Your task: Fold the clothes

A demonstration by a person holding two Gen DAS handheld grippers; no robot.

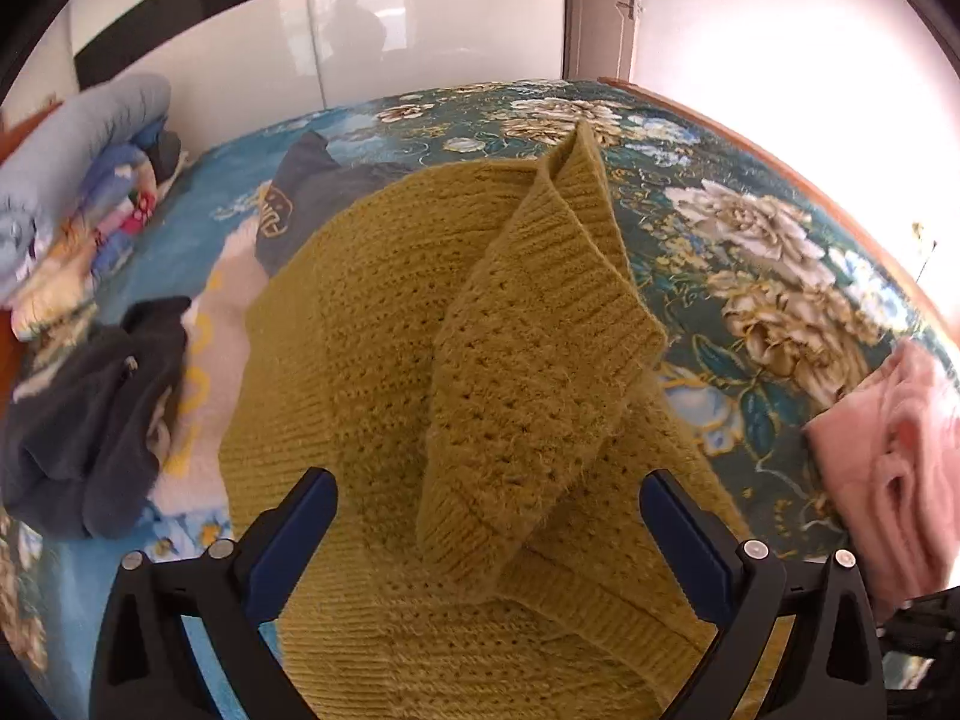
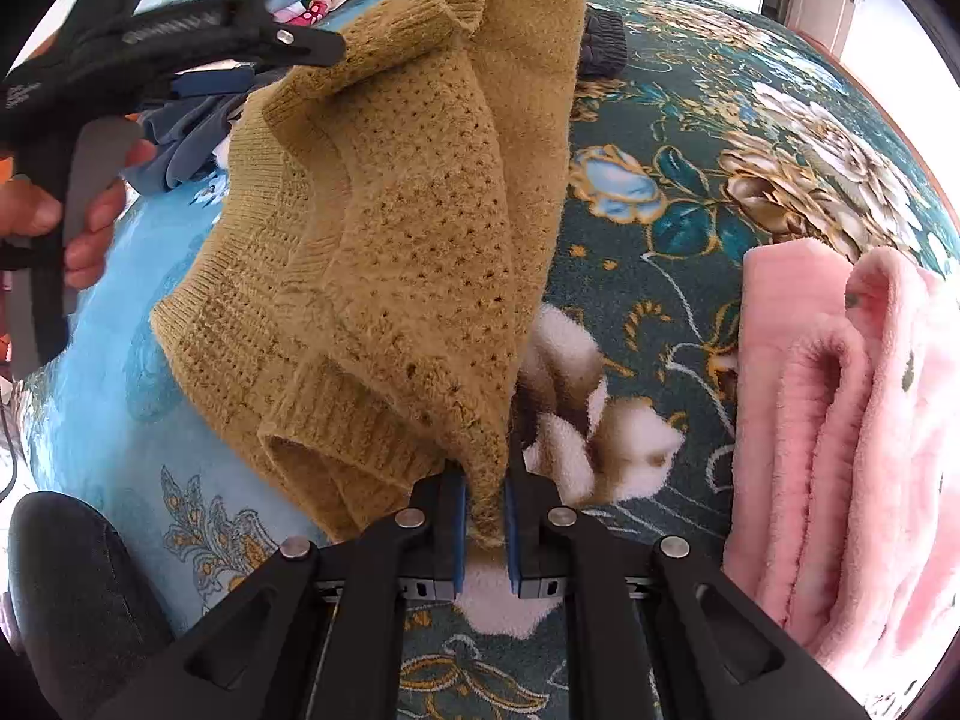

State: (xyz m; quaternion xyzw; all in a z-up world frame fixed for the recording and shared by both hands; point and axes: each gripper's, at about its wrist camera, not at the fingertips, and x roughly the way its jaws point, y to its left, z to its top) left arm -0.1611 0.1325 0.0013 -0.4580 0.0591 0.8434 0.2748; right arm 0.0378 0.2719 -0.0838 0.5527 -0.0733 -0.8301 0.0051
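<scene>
On the floral teal and blue bedspread point(image 1: 750, 192) I've got the mustard-yellow open-knit sweater point(image 1: 372, 324) spread out, with 1 sleeve point(image 1: 528, 348) folded across the body and its ribbed cuff pointing away from me. My left gripper point(image 1: 489, 531) is wide open, both blue-padded fingers point(image 1: 294, 528) hanging just over the near hem and not touching anything as far as I can tell. My right gripper point(image 2: 485, 531) is pinched tight on a bit of the sweater point(image 2: 408, 228), so from that camera the knit is lifted and drapes up and away from the jaws in a big bunched fold. Same view shows the left gripper point(image 2: 180, 54) up in the top left corner, with a hand point(image 2: 78, 216) wrapped round its handle. Off to the right lies a folded fluffy pink garment point(image 2: 840, 420), close to the sweater but not touching it. Over on the left there's a crumpled dark grey garment point(image 1: 96, 414), a navy piece with a yellow print point(image 1: 306, 204) half tucked under the sweater's far edge, and a heap of colourful bedding point(image 1: 78, 192) up against the wall.
</scene>
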